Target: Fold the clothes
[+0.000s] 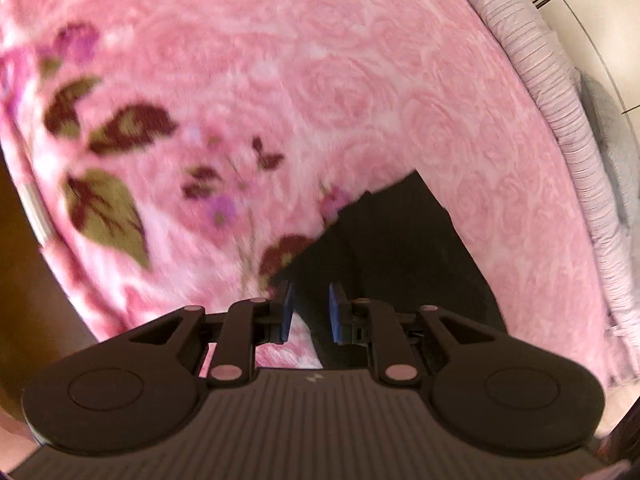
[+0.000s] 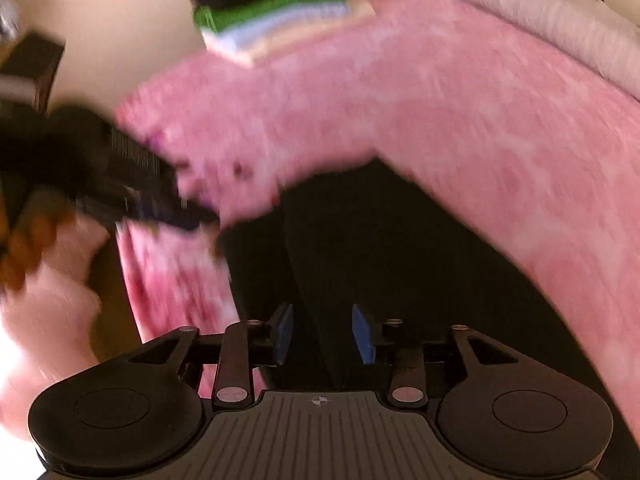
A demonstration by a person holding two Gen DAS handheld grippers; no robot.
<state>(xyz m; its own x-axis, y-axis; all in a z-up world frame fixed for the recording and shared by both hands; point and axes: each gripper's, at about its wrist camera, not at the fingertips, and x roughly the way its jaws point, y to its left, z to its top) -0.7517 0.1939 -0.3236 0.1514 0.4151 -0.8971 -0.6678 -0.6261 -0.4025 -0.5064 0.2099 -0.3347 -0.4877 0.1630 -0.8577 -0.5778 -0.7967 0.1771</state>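
Observation:
A black garment (image 1: 396, 248) lies on a pink floral blanket (image 1: 280, 80) on a bed. My left gripper (image 1: 311, 300) hovers over the garment's near edge with its blue pads apart and nothing between them. My right gripper (image 2: 322, 320) is also open, over the same black garment (image 2: 380, 248), with dark cloth showing in the gap between its pads. The left gripper (image 2: 132, 184) shows blurred at the left of the right wrist view, near the garment's edge.
A stack of folded clothes (image 2: 272, 12) in green, black, blue and white sits at the far end of the bed. A striped pale bed edge (image 1: 560, 112) runs along the right. The pink blanket (image 2: 480, 100) covers the bed.

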